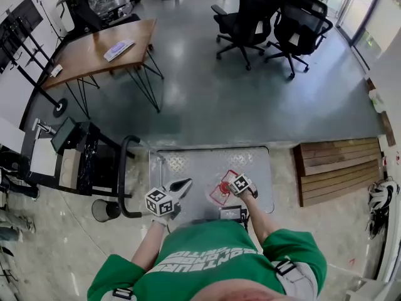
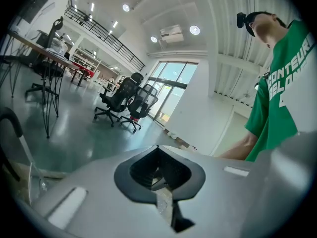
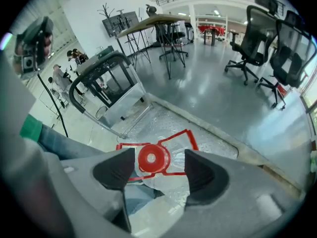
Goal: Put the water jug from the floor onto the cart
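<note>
Two grippers: right gripper (image 3: pixel 159 168) fingers spread above the clear plastic water jug (image 3: pixel 171 188) and its red cap (image 3: pixel 153 158); left gripper (image 2: pixel 159 181) fingers clenched, empty. Looks heavy and slick, so I'd grab the red handle (image 3: pixel 182 134).

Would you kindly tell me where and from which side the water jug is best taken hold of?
Probably at the neck just under the red cap, coming straight down from above. The water jug stands upright with the cap facing up, and its clear body looks too broad for the jaws. The right tool hangs over it, jaws apart either side of the cap.
</note>
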`<state>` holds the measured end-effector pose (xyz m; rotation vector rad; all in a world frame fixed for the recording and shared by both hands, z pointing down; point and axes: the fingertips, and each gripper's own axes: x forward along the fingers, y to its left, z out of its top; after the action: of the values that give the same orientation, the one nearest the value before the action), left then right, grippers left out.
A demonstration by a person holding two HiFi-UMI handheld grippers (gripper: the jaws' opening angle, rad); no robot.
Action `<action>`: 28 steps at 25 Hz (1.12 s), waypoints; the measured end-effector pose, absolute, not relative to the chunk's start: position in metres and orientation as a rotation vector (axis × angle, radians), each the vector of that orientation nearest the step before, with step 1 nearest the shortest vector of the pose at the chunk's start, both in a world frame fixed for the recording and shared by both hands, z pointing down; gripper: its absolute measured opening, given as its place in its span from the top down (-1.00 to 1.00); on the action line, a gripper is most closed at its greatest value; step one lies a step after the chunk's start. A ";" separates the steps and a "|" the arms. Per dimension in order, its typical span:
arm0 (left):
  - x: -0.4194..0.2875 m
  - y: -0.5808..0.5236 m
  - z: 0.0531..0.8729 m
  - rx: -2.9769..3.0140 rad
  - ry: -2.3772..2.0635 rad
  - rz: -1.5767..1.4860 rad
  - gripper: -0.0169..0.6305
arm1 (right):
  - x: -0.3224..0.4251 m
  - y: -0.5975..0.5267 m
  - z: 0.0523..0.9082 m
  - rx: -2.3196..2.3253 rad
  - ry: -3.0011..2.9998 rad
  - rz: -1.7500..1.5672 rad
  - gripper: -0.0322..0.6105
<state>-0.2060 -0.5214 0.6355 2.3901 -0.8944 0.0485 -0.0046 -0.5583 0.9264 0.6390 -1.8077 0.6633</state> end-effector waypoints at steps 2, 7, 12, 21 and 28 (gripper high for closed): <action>-0.197 -0.521 0.634 2.393 -0.892 0.034 0.92 | -0.006 -0.562 0.904 0.658 -1.893 0.661 -0.02; -0.172 -0.518 0.630 2.402 -0.877 -0.005 0.92 | 0.014 -0.563 0.845 0.724 -1.995 0.593 0.29; -0.144 -0.514 0.629 2.423 -0.833 -0.007 0.92 | 0.030 -0.562 0.789 0.768 -2.099 0.520 0.52; -0.101 -0.512 0.618 2.473 -0.763 0.006 0.92 | 0.058 -0.567 0.702 0.904 -2.262 0.451 0.92; -0.081 -0.511 0.612 2.489 -0.728 0.000 0.92 | 0.070 -0.561 0.657 0.983 -2.350 0.422 0.92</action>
<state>-0.0810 -0.5112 0.6117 2.4891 -0.7284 -0.0002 0.0701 -0.5608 0.6566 0.9829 -2.3496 0.4217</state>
